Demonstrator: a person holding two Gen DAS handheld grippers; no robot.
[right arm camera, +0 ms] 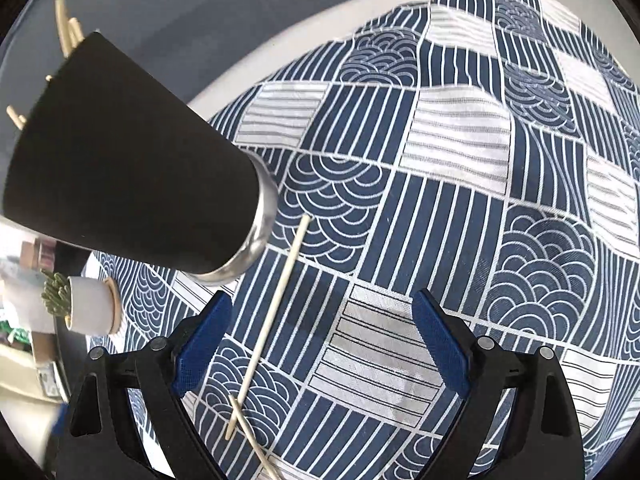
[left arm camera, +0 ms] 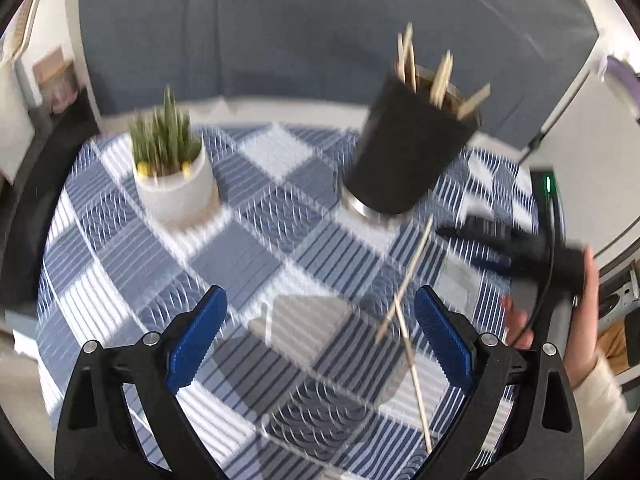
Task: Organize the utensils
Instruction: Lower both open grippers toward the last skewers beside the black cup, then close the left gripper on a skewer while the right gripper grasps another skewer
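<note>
A small white ceramic pot of green spiky cactus (left arm camera: 173, 184) stands on the bench (left arm camera: 256, 248), well to the left of the tall black tumbler with a steel base (left arm camera: 404, 152), which serves as my landmark here. That tumbler stands upright on the blue-and-white patterned cloth and already bristles with pale wooden chopsticks (left arm camera: 440, 78).

Just in front of the tumbler's steel base, two loose pale wooden chopsticks (left arm camera: 408, 280) lie crossed on the cloth, one tip nearly reaching the base.

The left tongs (left arm camera: 320, 338) hang spread wide above the cloth in front of the tumbler, nothing between their blue pads (left arm camera: 196, 338); the crossed sticks lie just inside the right pad. The right tongs (right arm camera: 322, 344) are spread wide too, empty, with the long stick (right arm camera: 276, 308) near their left pad.

This looks like the reach toward a stray stick, before any grip. Next, I'd judge, one pair must settle astride a single chopstick, clear of the crossing, pinch it, and carry it up to the tumbler's mouth.
</note>
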